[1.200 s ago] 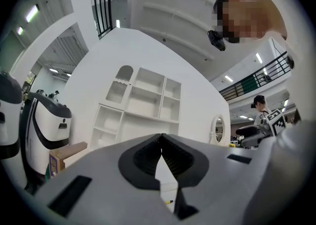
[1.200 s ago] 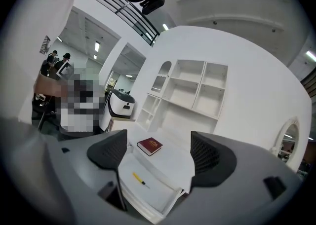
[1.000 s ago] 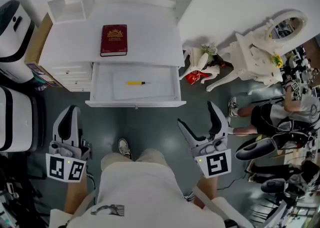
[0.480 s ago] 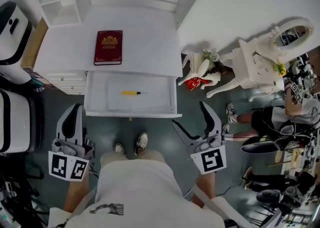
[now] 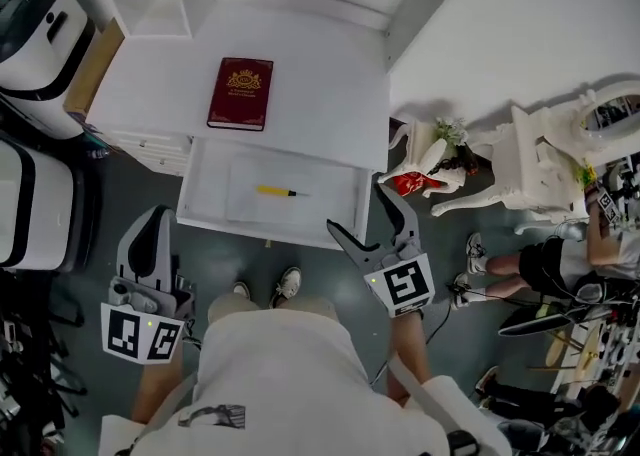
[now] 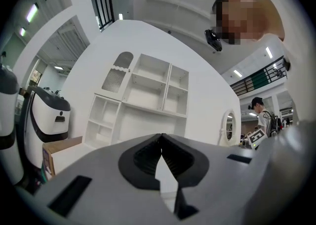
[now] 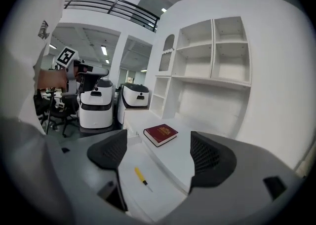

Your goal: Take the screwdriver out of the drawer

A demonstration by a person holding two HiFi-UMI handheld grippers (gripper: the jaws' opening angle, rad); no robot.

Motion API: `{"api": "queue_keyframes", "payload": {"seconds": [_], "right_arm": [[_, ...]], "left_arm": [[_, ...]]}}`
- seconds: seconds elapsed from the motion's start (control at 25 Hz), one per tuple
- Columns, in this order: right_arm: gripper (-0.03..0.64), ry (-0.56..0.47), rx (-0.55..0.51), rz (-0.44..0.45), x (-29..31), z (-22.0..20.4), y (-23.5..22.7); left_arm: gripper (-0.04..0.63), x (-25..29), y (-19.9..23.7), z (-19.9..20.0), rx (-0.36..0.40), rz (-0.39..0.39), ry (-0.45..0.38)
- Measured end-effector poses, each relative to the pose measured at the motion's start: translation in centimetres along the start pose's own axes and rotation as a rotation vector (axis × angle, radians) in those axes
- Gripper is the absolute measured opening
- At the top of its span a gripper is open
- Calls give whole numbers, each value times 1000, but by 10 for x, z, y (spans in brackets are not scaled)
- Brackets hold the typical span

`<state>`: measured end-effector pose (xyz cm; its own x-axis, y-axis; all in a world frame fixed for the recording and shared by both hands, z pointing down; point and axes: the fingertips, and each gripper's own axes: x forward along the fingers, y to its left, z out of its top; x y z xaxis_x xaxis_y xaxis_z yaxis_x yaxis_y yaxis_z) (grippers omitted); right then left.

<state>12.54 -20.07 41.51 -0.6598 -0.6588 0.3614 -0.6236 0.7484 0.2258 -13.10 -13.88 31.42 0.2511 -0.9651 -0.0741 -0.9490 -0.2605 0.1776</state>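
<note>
Red book (image 5: 241, 93) laid on tabletop (image 5: 320, 74), 11 o'clock of screwdriver (image 5: 277, 191) in drawer (image 5: 205, 209); title unreadable. Right hand-held gripper (image 5: 358, 210) spread, empty; left hand-held gripper (image 5: 150, 229) closed.

Head view: looks steeply down from above the person onto the white desk top (image 5: 330, 74) and the open drawer (image 5: 335, 199), from well above. Takes in the left gripper (image 5: 153, 219) and the right gripper (image 5: 360, 212) toward the lower edge.

Left gripper view: sits low beside the desk, tilts upward along closed jaws, faces the shelf unit (image 6: 148, 91) from some way off.

Right gripper view: rides just at the drawer's front corner, looks along parted jaws across the drawer toward the same shelves, much nearer. Shares with the head view the drawer, the screwdriver (image 7: 139, 175), the red book (image 7: 161, 134) and the desk top. Shares with the left gripper view only the shelf unit.
</note>
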Motion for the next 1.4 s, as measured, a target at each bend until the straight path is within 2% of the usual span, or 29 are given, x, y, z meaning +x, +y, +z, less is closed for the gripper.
{"api": "queue_keyframes", "payload": {"seconds": [0.2,0.48,0.64,1.16,1.4], "right_arm": [[393,19,-18,110,48,-15,18],[393,158,-98,290,111,-70,53],[393,249,-132,364,142,-111,68],[389,428,-236,478,217,-200,88],[360,474,-276,514,243,-226,95]], "left_arm": [[17,-14,19,1,11,78,10],[17,-33,39,-11,0,154,42],[17,-44,48,-19,-12,190,63],[17,-74,64,-45,-40,311,115],[17,-81,66,-65,-66,350,153]]}}
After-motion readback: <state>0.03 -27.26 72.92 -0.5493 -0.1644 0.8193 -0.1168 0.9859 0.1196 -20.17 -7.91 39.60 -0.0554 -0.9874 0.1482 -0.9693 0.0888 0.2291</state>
